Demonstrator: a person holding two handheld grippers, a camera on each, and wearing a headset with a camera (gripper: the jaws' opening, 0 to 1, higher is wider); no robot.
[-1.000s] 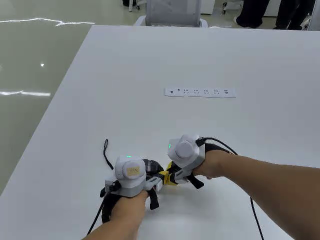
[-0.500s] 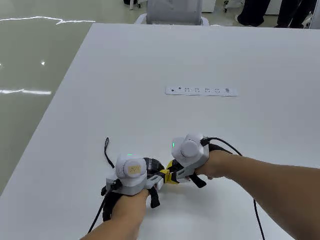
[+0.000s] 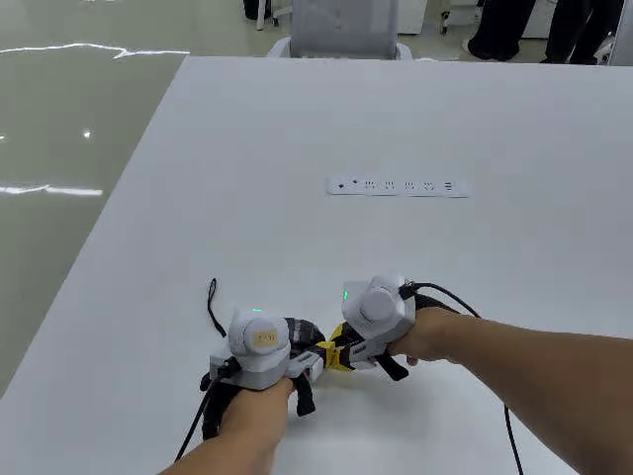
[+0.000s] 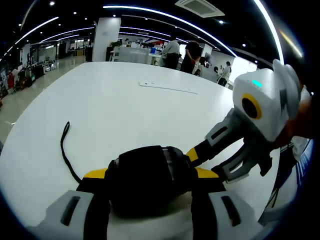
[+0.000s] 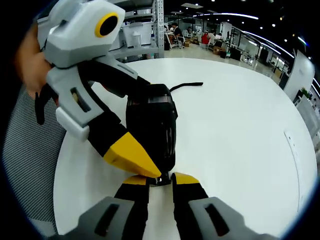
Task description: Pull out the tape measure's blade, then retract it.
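Observation:
A black tape measure [image 3: 300, 332] lies on the white table [image 3: 297, 148] close to its near edge, between my two grippers. My left gripper [image 3: 307, 341] is shut on its case. In the left gripper view the case [image 4: 147, 165] sits between the yellow pads [image 4: 95, 174]. My right gripper [image 3: 331, 356] points at it from the right and touches the case's front. In the right gripper view its yellow tips [image 5: 160, 179] are pinched together on the small blade end at the foot of the case [image 5: 152, 122]. Almost no blade shows. The case's black wrist strap [image 3: 211, 302] trails off to the left.
A white power strip [image 3: 396, 185] lies mid-table beyond the grippers. A black cable [image 3: 465, 297] runs back from the right gripper along the person's arm. A chair [image 3: 336, 25] stands at the far table edge, with people [image 3: 514, 25] behind it. The table's left edge [image 3: 109, 208] drops to the floor.
My right gripper has edged slightly to the right, away from the left one. The left gripper and the case have stayed where they were.

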